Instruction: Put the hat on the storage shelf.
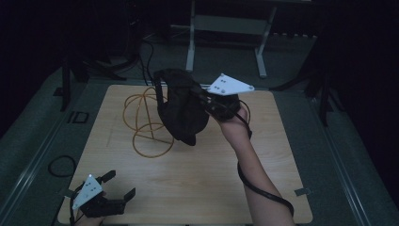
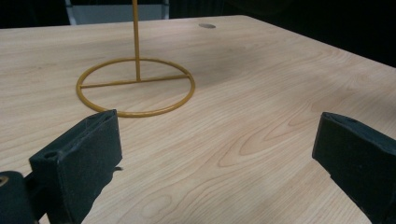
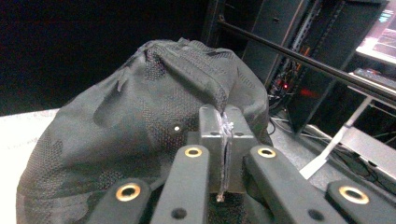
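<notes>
A dark fabric cap [image 1: 181,107] hangs in the air above the far middle of the wooden surface [image 1: 197,174], pinched at its edge by the right claw [image 3: 226,122], whose jaws are pressed together on the cloth. Just behind and left of the cap stands a yellow wire stand [image 1: 146,120] with a ring base. The left claw [image 1: 120,184] rests low at the near left corner, jaws spread wide
</notes>
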The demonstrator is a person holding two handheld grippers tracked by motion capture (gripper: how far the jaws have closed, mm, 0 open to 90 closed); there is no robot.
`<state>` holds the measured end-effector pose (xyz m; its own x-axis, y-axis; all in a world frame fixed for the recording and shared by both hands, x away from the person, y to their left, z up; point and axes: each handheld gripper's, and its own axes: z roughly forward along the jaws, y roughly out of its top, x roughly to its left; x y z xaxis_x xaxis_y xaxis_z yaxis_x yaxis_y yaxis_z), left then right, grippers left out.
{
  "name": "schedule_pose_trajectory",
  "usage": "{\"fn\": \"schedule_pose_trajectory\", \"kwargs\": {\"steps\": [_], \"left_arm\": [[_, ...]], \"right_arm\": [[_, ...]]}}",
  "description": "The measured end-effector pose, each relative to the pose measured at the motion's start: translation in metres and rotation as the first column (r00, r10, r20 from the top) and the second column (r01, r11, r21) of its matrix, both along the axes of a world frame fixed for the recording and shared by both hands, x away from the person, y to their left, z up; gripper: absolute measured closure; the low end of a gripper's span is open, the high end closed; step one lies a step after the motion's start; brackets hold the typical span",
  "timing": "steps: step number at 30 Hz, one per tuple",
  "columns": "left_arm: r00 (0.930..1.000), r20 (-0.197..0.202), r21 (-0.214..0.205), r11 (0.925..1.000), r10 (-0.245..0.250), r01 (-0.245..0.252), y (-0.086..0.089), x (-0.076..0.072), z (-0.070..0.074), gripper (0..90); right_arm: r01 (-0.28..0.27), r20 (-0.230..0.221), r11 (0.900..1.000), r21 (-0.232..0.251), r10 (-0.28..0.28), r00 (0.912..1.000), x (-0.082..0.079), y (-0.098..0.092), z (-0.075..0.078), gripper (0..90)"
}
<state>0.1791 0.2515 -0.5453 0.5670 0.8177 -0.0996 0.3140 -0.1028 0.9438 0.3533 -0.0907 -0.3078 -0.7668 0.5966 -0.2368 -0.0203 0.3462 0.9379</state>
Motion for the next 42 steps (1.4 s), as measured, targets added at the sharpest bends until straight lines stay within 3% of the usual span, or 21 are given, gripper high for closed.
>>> {"fn": "schedule_pose_trajectory", "kwargs": {"steps": [7, 8, 15, 33, 38, 39, 42], "left_arm": [[0.9998, 0.018, 0.022, 0.9997, 0.008, -0.008, 0.0, 0.0, -0.004, 2.0], [0.9996, 0.023, 0.03, 0.9994, 0.019, -0.02, 0.0, 0.0, -0.004, 2.0], [0.9997, 0.021, 0.03, 0.9995, 0.013, -0.014, 0.003, 0.0, -0.007, 2.0], [0.9998, 0.001, 0.021, 0.9996, -0.02, 0.02, 0.001, 0.001, -0.01, 2.0], [0.9996, 0.001, 0.019, 0.9994, -0.029, 0.029, 0.001, 0.001, -0.011, 2.0], [0.9996, 0.002, 0.017, 0.9994, -0.029, 0.029, 0.001, 0.001, -0.011, 2.0], [0.9995, 0.002, 0.017, 0.9994, -0.031, 0.031, 0.001, 0.001, -0.01, 2.0]], "right_arm": [[-0.043, -0.025, 0.999, -0.011, 0.043, 0.9988, 0.011, 0.029, 0.002, 89.0], [-0.055, -0.037, 0.9983, -0.022, 0.054, 0.9979, 0.016, 0.04, -0.001, 89.0], [-0.105, -0.09, 0.9929, -0.056, 0.099, 0.9909, 0.025, 0.072, -0.015, 89.0], [-0.146, -0.18, 0.9842, -0.099, 0.127, 0.9755, 0.041, 0.121, -0.029, 88.6], [-0.16, -0.186, 0.9825, -0.094, 0.141, 0.9725, 0.04, 0.126, -0.035, 78.6], [-0.168, -0.192, 0.9818, -0.088, 0.149, 0.9701, 0.04, 0.128, -0.037, 67.6], [-0.155, -0.187, 0.9816, -0.111, 0.132, 0.9734, 0.039, 0.131, -0.04, 58.0]]}}
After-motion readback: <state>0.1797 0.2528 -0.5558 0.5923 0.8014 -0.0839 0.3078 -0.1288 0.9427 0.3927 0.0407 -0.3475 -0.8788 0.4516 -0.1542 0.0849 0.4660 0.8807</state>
